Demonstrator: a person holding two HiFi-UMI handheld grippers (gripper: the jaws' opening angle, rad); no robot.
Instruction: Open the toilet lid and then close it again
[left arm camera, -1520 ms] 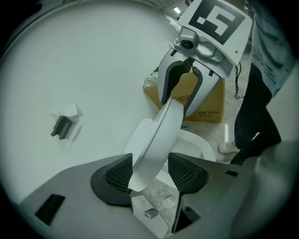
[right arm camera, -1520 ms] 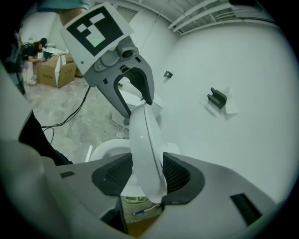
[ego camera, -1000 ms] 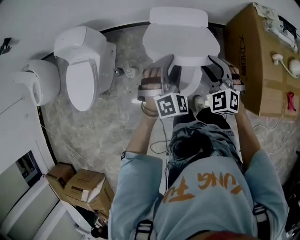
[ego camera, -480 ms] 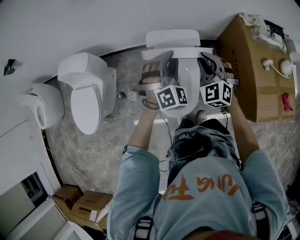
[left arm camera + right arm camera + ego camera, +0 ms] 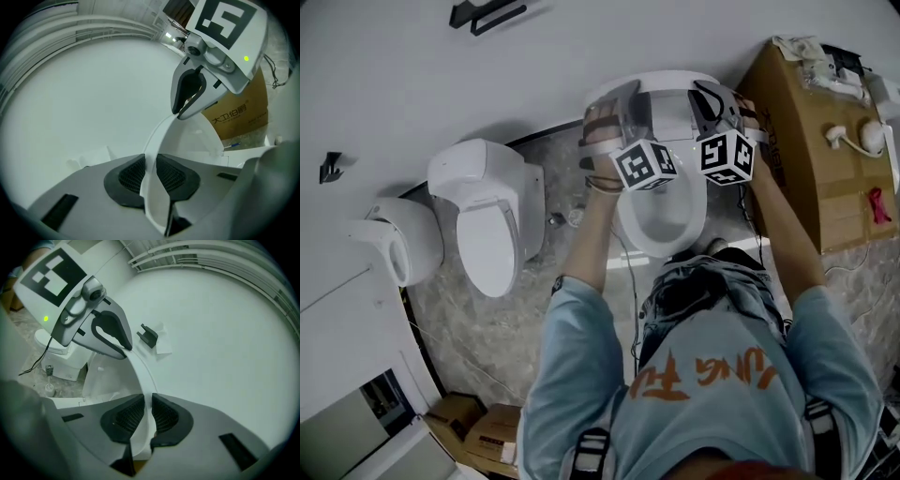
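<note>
The white toilet lid (image 5: 667,86) stands raised near the wall, above the open seat and bowl (image 5: 661,220). My left gripper (image 5: 617,105) is shut on the lid's left rim and my right gripper (image 5: 714,101) on its right rim. In the left gripper view the lid's thin edge (image 5: 157,133) runs between the black pads (image 5: 129,174), and the left gripper (image 5: 151,177) pinches it. In the right gripper view the lid rim (image 5: 139,366) sits between the pads of the right gripper (image 5: 147,417). Both sets of jaws have just been closing onto the lid.
A second white toilet (image 5: 492,230) and another white fixture (image 5: 398,239) stand to the left. A cardboard box (image 5: 811,150) with fittings on top is close on the right. Small boxes (image 5: 492,427) lie at the lower left. The white wall is right behind the lid.
Both grippers moved up and toward the wall together, swinging the lid up off the seat. The bowl, covered a second ago, now shows.
</note>
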